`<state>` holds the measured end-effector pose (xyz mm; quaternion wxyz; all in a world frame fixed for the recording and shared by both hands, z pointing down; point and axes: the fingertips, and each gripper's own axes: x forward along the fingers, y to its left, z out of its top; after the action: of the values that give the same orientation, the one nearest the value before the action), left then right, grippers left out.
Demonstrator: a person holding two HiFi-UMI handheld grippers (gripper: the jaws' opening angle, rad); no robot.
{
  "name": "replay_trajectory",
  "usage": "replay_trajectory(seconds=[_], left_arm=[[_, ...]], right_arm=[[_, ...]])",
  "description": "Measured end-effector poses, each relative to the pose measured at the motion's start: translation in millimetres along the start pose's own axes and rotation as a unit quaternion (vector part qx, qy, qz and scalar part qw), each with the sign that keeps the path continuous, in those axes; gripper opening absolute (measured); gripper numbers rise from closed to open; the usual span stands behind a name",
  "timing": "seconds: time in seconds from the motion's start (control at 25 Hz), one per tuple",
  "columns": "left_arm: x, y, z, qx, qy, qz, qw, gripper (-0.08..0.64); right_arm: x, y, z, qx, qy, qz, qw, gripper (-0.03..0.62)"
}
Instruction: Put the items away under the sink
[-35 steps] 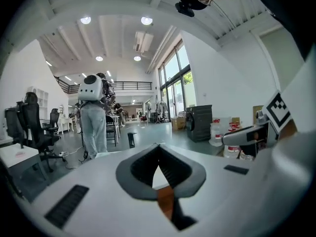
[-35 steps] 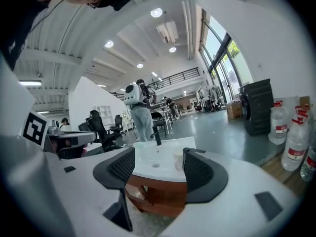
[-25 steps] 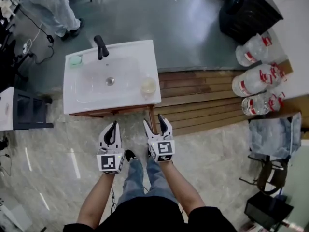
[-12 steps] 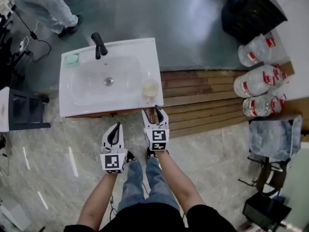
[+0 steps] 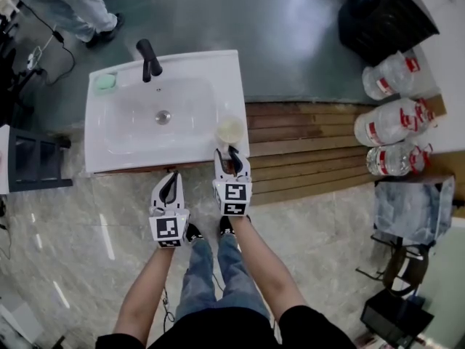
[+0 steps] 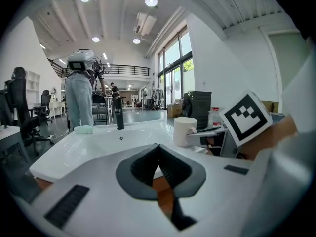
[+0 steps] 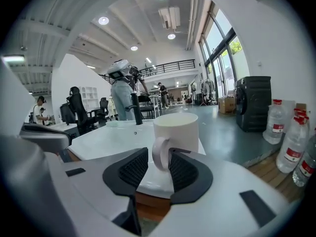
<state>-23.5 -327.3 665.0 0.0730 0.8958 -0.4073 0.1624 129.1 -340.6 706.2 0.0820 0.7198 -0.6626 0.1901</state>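
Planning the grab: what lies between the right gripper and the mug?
Nothing. In the right gripper view, the mug has its handle between the open jaws of the right gripper, above the sink's bare rim.

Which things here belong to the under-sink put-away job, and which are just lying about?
Job: white mug on the front corner of the sink, its handle between the open jaws of the right tool; green item by the faucet; left tool, shut and empty.
Lying about: water bottles, black bin, wooden slats.
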Motion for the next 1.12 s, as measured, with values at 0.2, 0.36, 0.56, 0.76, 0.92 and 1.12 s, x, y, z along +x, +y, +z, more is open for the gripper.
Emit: replay_trajectory(seconds=[0.2,0.36,0.56,0.76,0.92,1.12], left_arm=[[-5.1,5.1,-5.3,0.003,0.010,0.007,0.9999,0.006],[-13.8,10.8,-12.3,-0.005,0.018,0.014,0.9997,0.006],[-27.4,18.1,-17.8,-0.012,0.023,0.020,0.9995,0.006],[-44.6,29.5,-24.1,-0.014,0.026,0.031,0.9991,0.006],[-55.4,41.2,-25.3,-0.014,0.029,0.048,0.9983,0.006],[-67.9,51.2,-25.9,-0.019,0.025,0.058,0.9978,0.006]], right_arm=[[5.9,1.2,2.7,-0.007,-0.004,-0.006,1.000,0.080],[7.5,1.0,5.8,-0.007,-0.003,-0.001,1.000,0.060],[9.0,17.3,18.2,-0.020,-0.014,0.053,0.998,0.046],[4.5,39.0,16.6,-0.054,-0.018,0.102,0.993,0.035],[-10.5,58.5,30.4,-0.061,-0.027,0.136,0.988,0.034],[-49.2,95.1,65.0,-0.068,-0.080,0.180,0.978,0.034]])
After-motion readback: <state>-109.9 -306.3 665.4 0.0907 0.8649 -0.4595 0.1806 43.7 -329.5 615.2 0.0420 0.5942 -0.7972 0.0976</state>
